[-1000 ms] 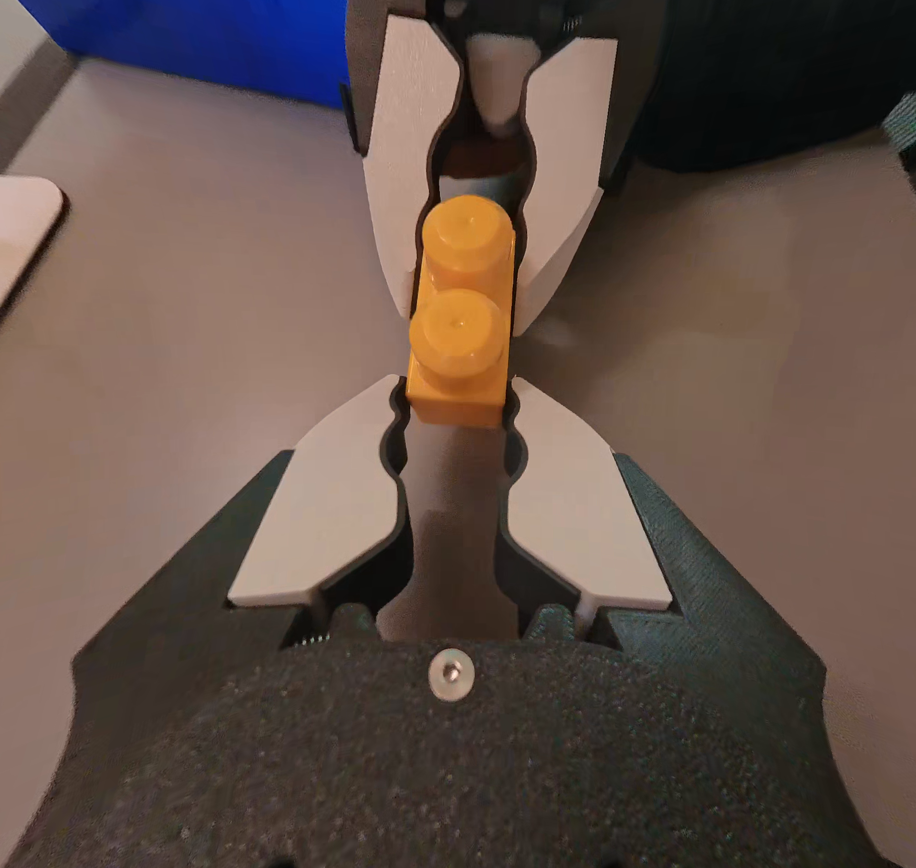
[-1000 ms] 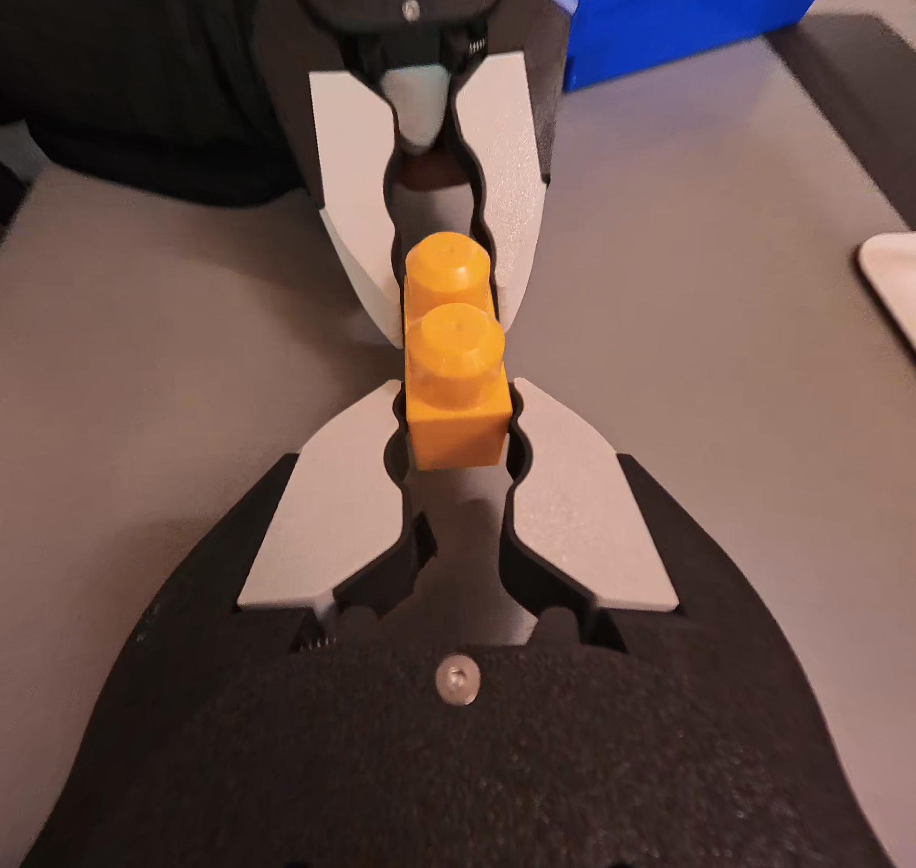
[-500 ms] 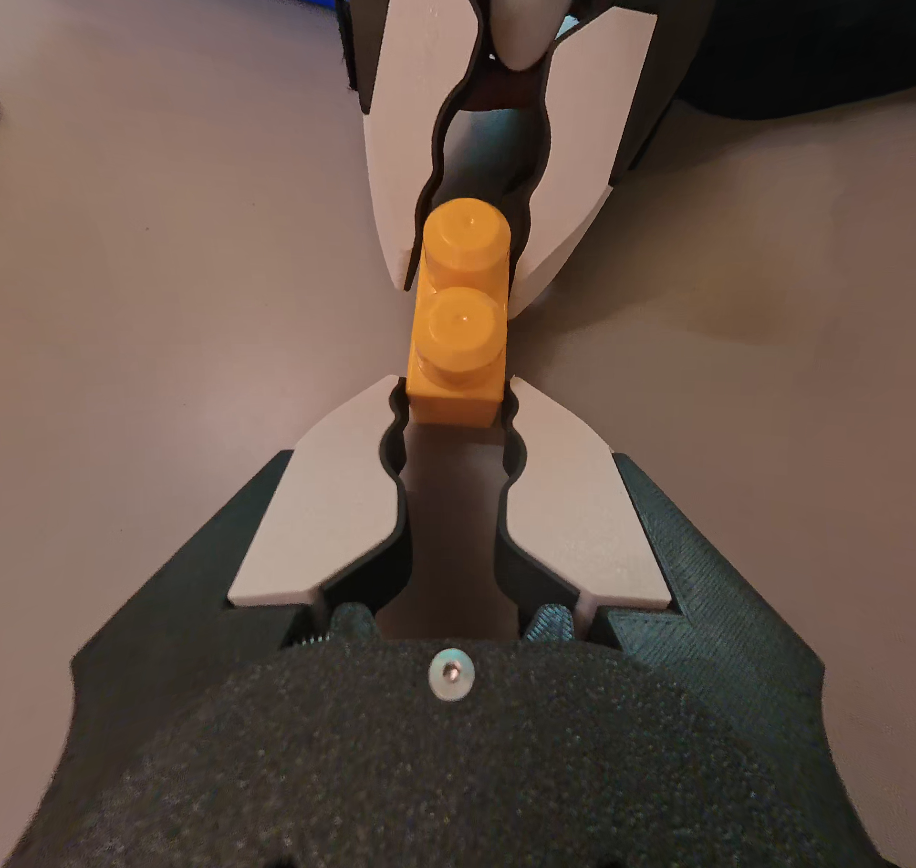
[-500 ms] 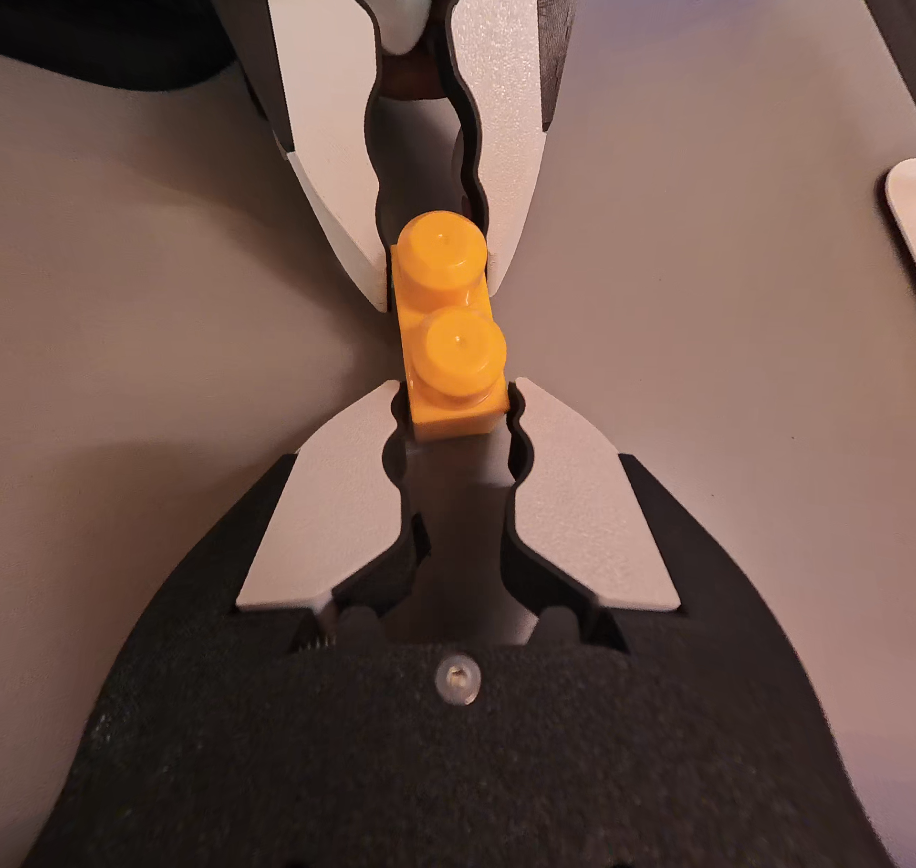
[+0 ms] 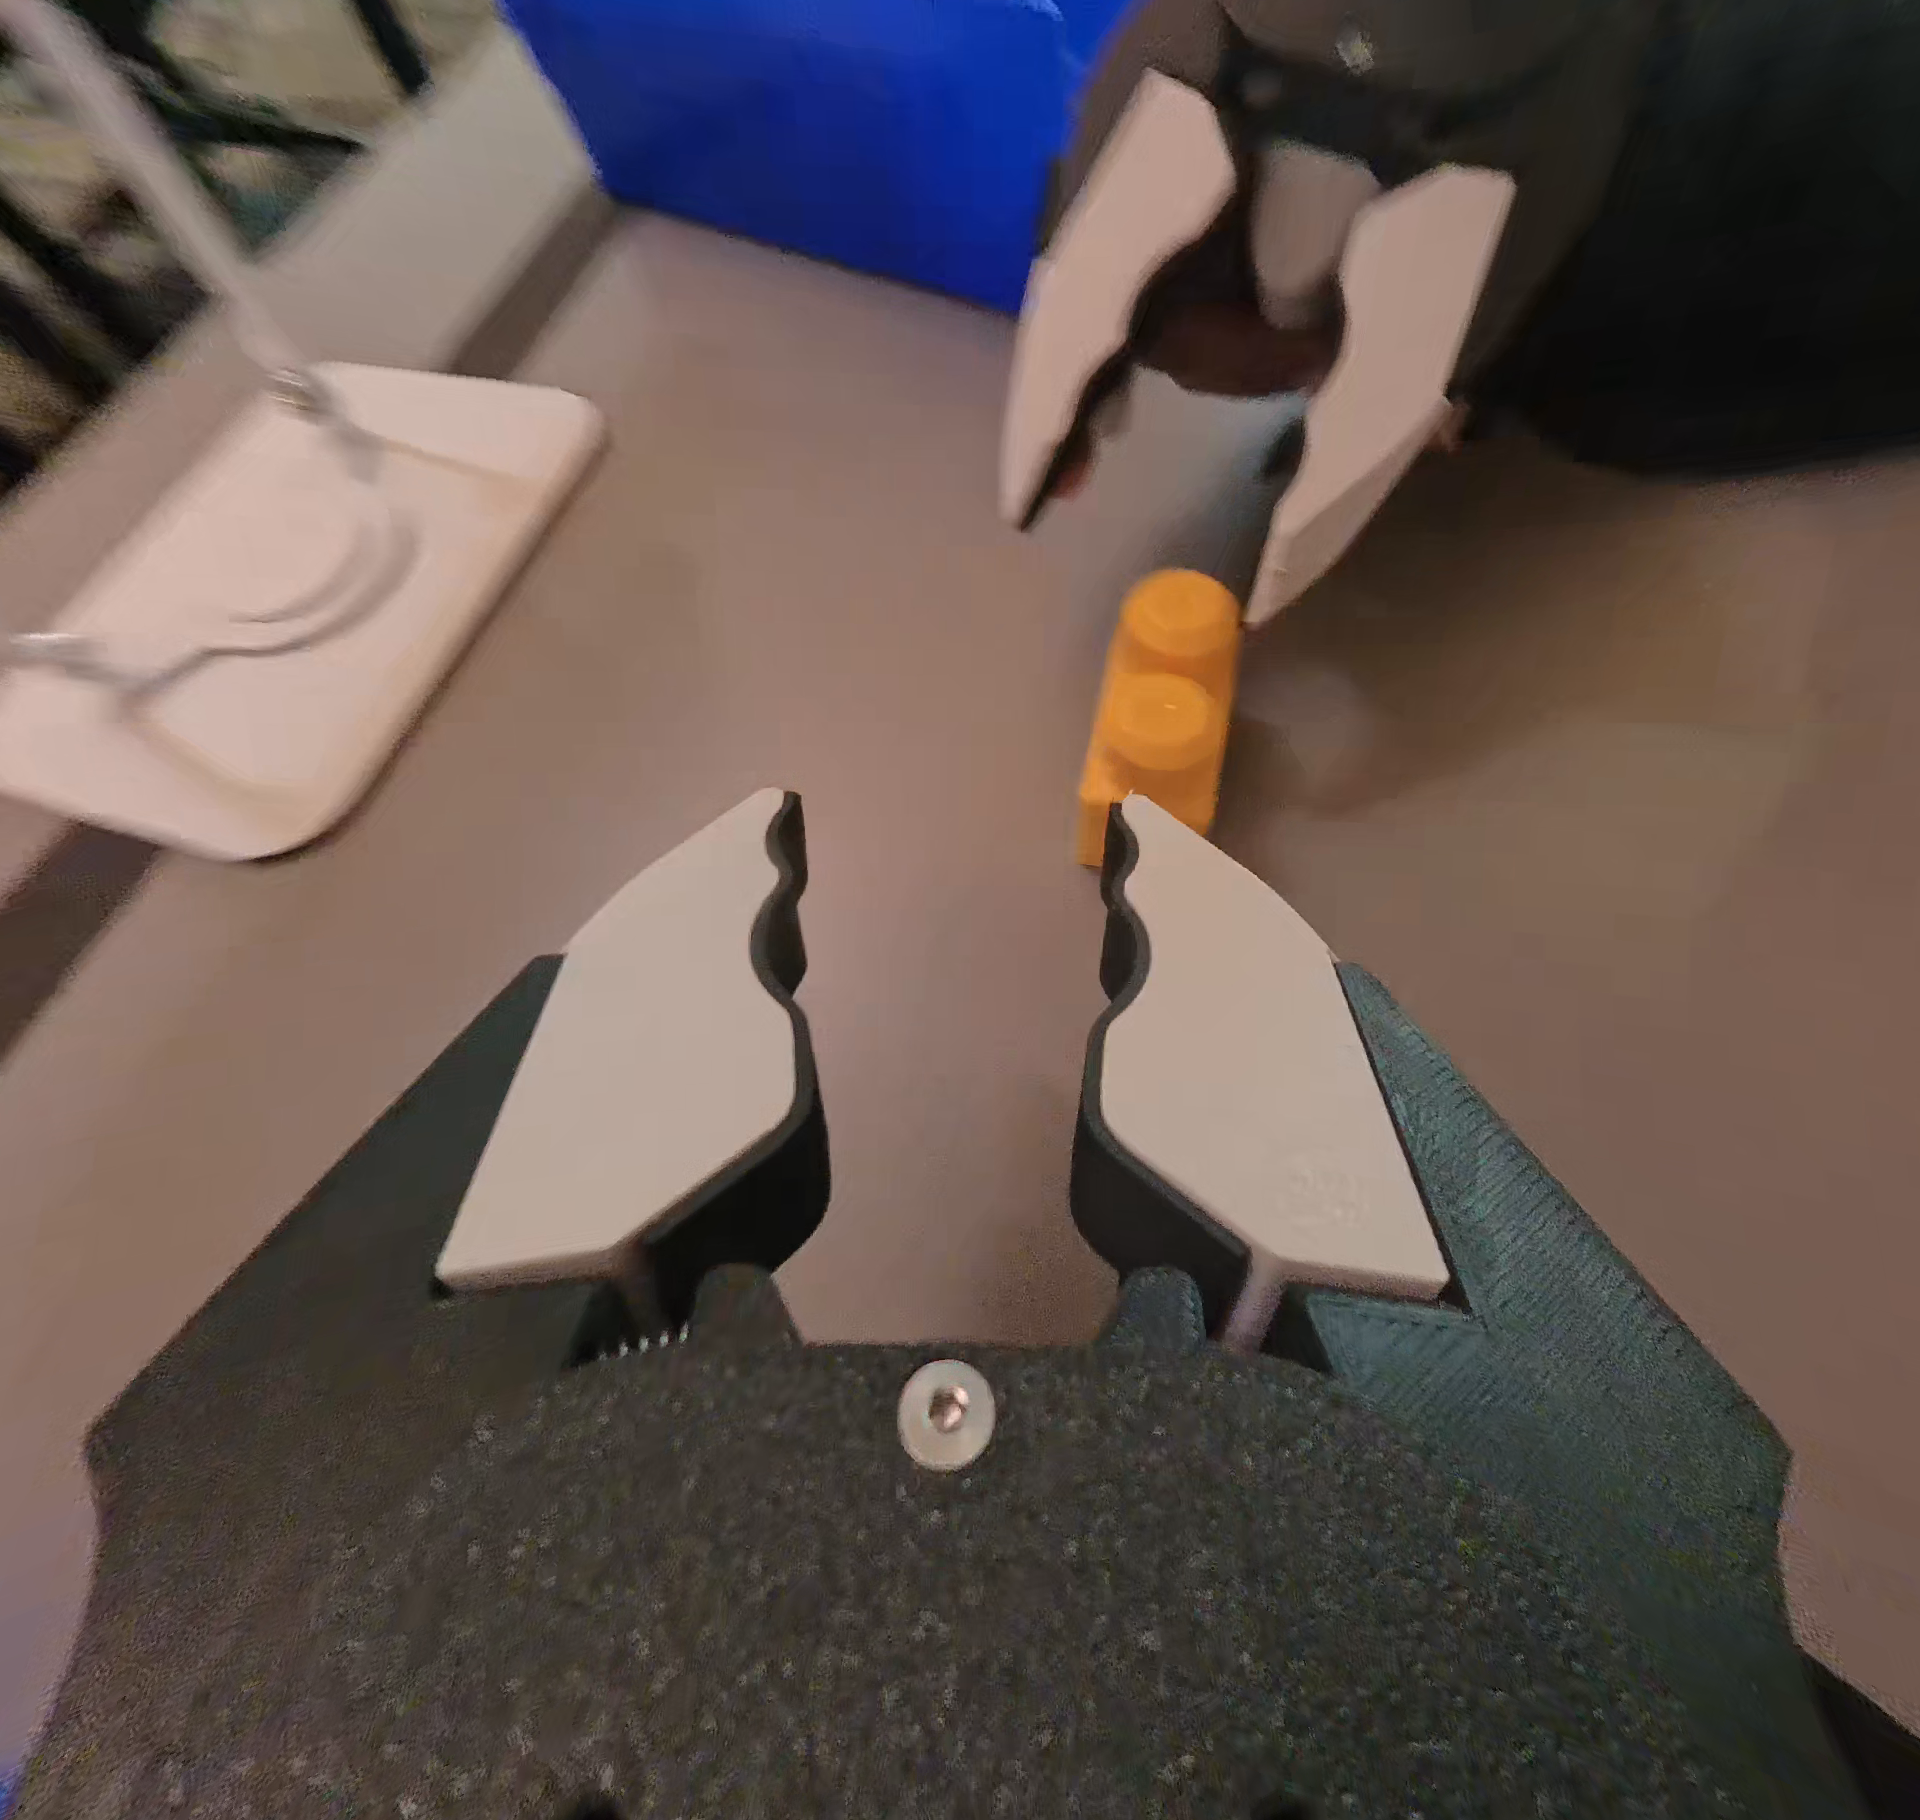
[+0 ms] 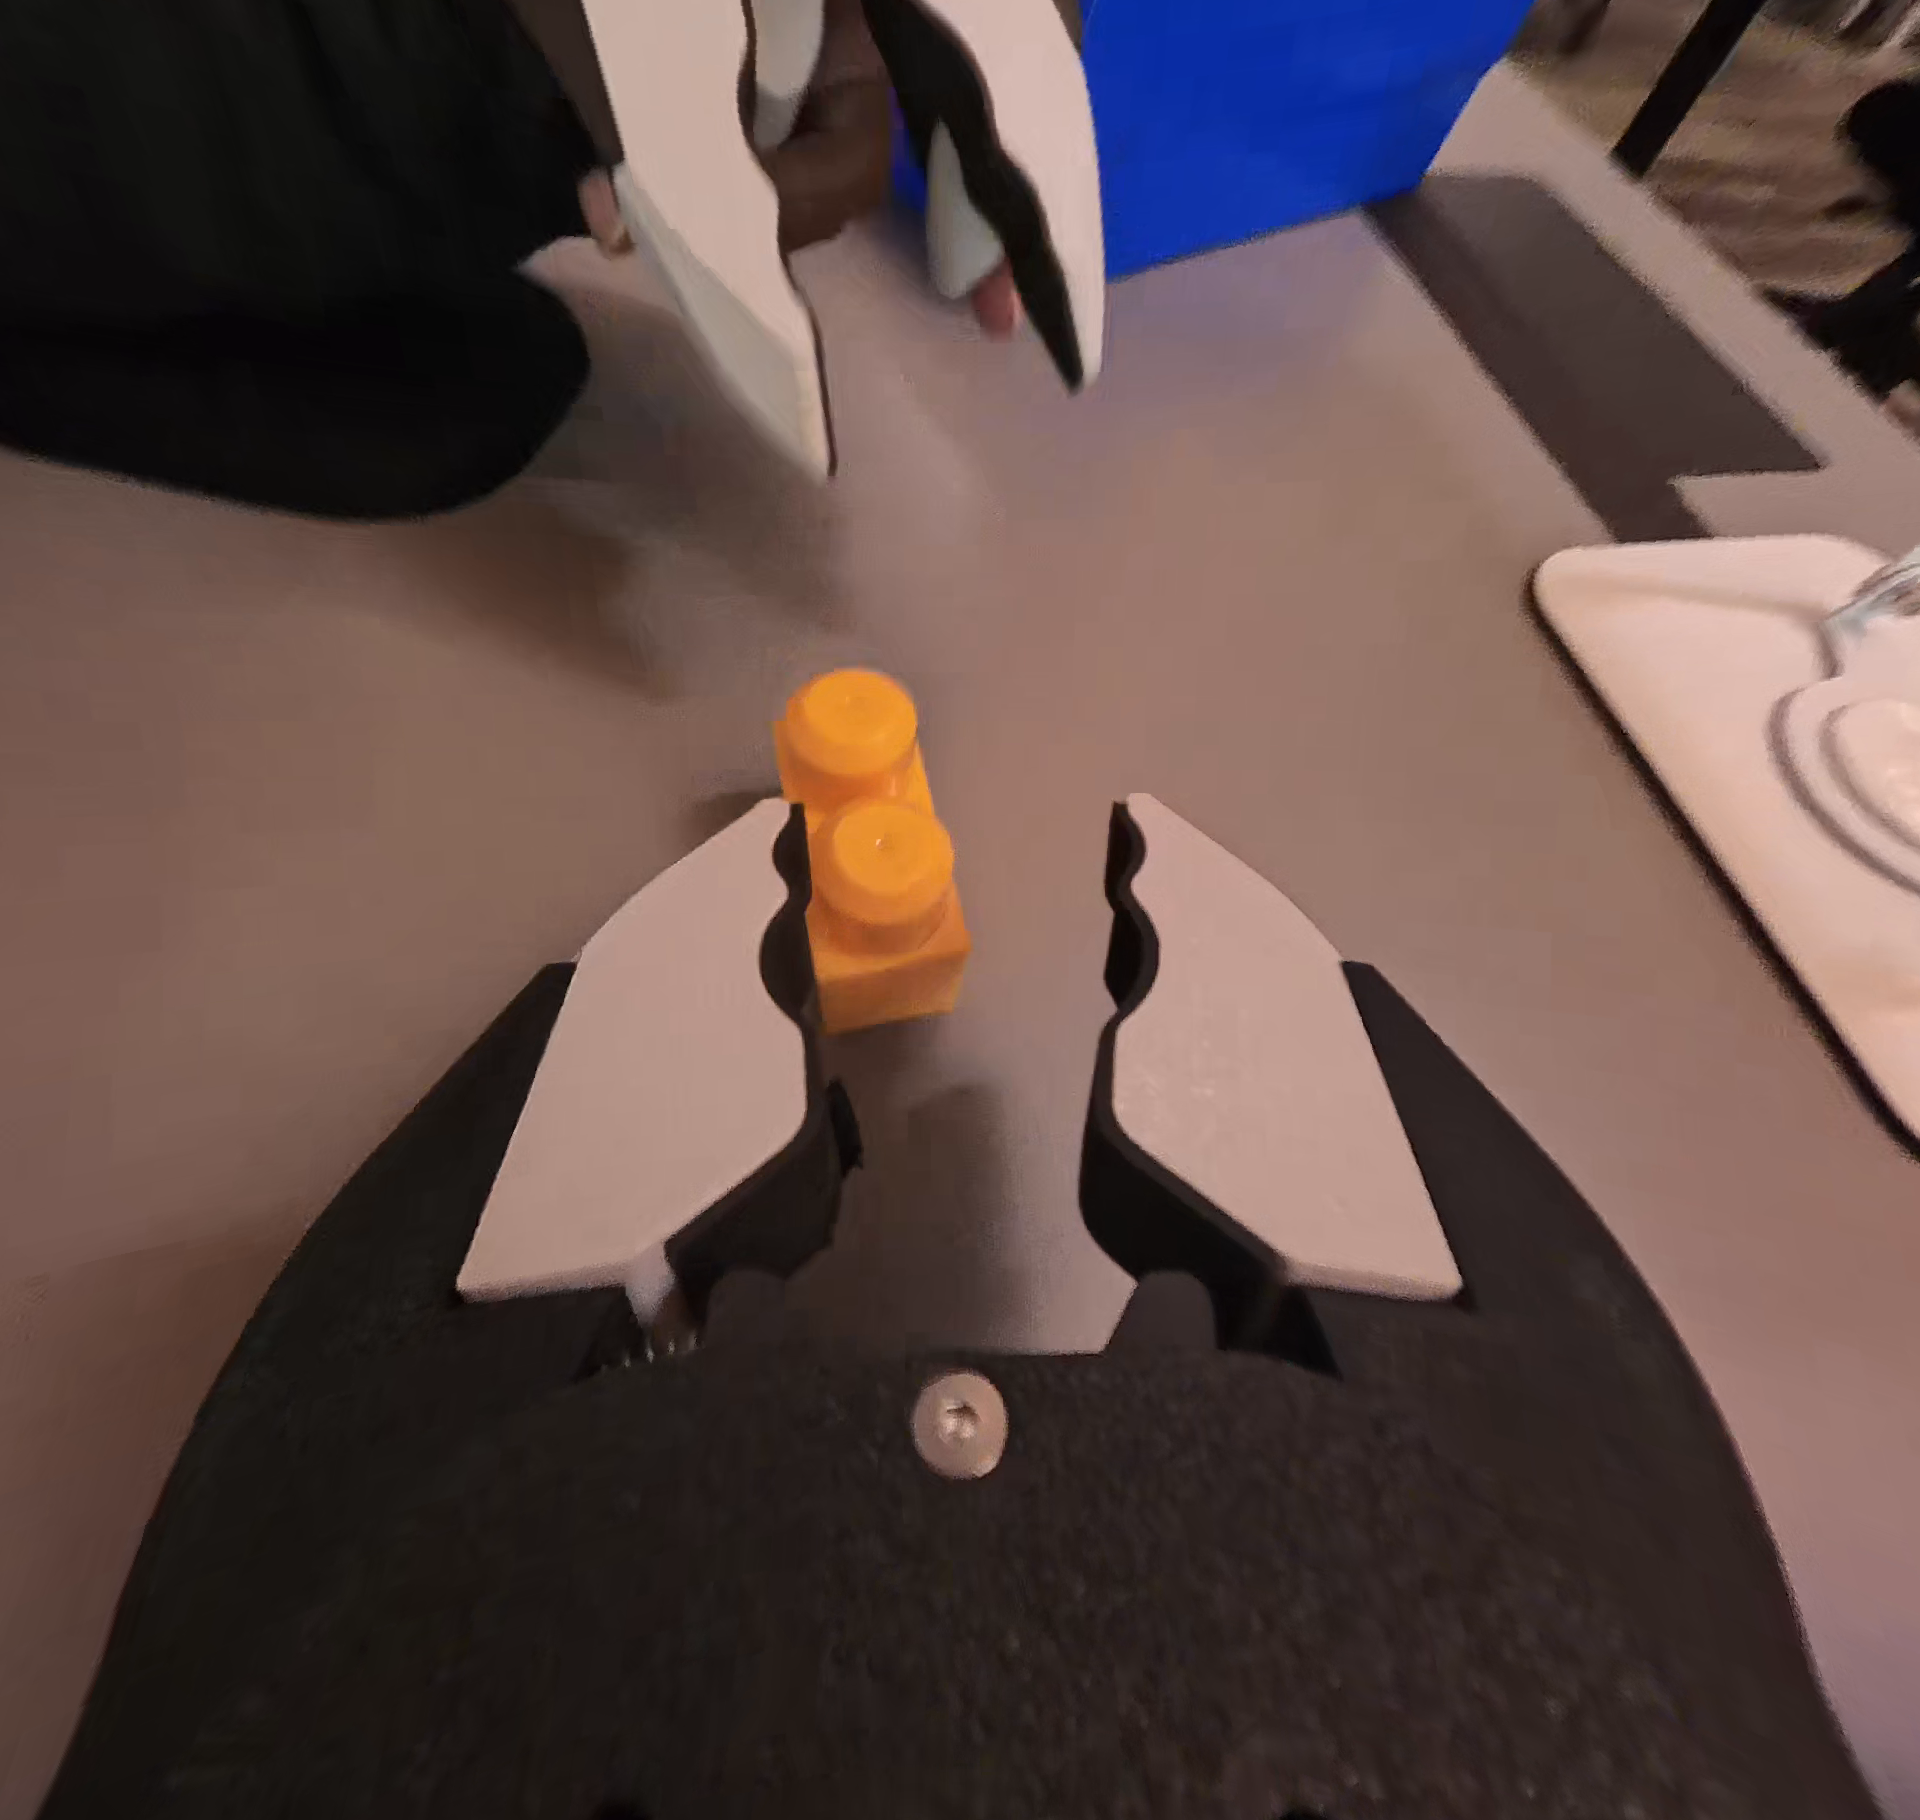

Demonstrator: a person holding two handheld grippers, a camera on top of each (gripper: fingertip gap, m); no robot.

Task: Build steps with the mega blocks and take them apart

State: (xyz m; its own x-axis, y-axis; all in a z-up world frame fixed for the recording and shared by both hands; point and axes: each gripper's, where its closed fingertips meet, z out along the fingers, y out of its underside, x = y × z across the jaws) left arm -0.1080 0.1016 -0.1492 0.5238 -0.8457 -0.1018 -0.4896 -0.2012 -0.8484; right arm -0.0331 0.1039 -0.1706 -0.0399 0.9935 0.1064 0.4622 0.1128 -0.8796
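An orange two-stud mega block [image 5: 1164,710] lies flat on the grey table, studs up. It also shows in the right wrist view [image 6: 878,861]. My left gripper [image 5: 951,809] is open and empty, with the block just past its right fingertip. My right gripper [image 6: 956,814] is open and empty, the block's near end between its fingers, against the left finger. In the left wrist view the right gripper [image 5: 1143,565] is open above the block's far end. In the right wrist view the left gripper [image 6: 951,430] is open, raised beyond the block.
A blue bin [image 5: 831,108] holding coloured blocks stands at the table's far edge, also in the right wrist view [image 6: 1299,77]. A white tray with a wire stand [image 5: 260,607] lies to one side [image 6: 1714,783]. A person's dark clothing [image 6: 260,212] is behind the grippers.
Both grippers were shut on the ends of the orange block; both have opened, let go and pulled back. The block now lies on the table.
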